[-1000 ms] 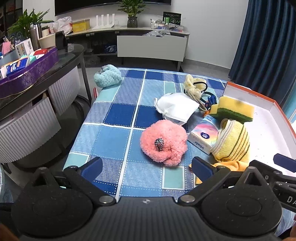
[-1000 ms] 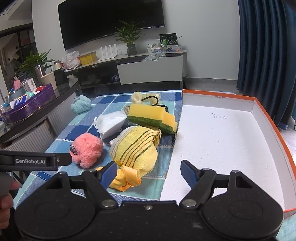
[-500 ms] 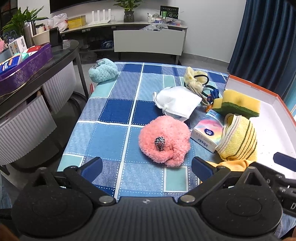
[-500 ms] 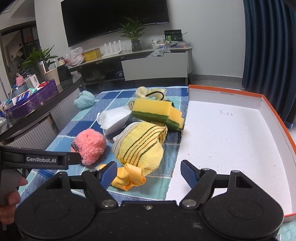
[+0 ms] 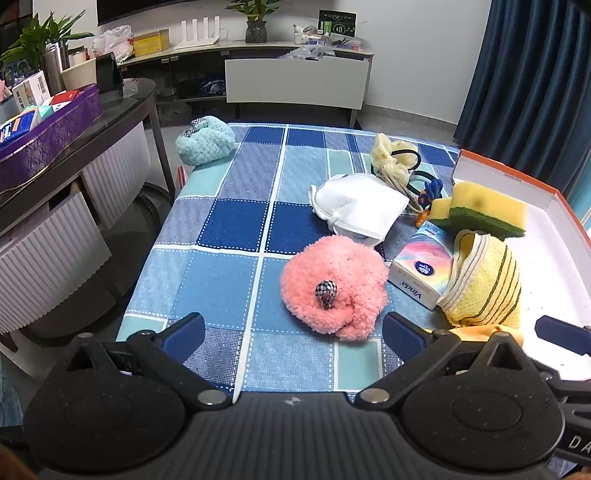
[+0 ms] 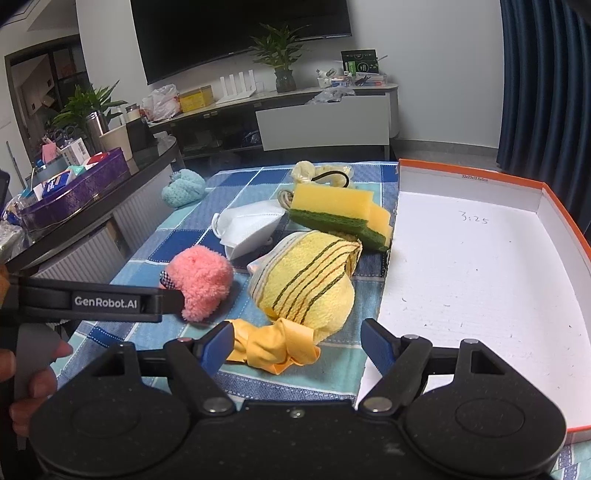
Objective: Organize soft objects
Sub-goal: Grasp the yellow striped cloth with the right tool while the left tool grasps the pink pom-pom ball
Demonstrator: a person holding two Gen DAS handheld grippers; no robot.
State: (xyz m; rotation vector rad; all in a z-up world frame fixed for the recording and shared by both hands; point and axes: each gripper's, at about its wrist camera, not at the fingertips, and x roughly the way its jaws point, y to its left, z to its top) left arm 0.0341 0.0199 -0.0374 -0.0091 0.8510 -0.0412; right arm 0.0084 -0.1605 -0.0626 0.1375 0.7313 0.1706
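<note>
Soft things heaped on a blue checked tablecloth (image 5: 236,229) in a living room

Both tools, left gripper (image 5: 293,330) and right gripper (image 6: 297,341), hover spread wide, holding nothing. Pink fluffy scrunchie (image 5: 334,286), white mask (image 5: 360,208), striped yellow towel (image 6: 308,278) and sponges (image 6: 338,208) lie beside the white box (image 6: 469,273) (orange-rimmed); a wall television (image 6: 236,33) hangs behind.

purple tray (image 5: 55,136), potted plant (image 6: 280,55), dark tv (image 6: 236,33).
</note>
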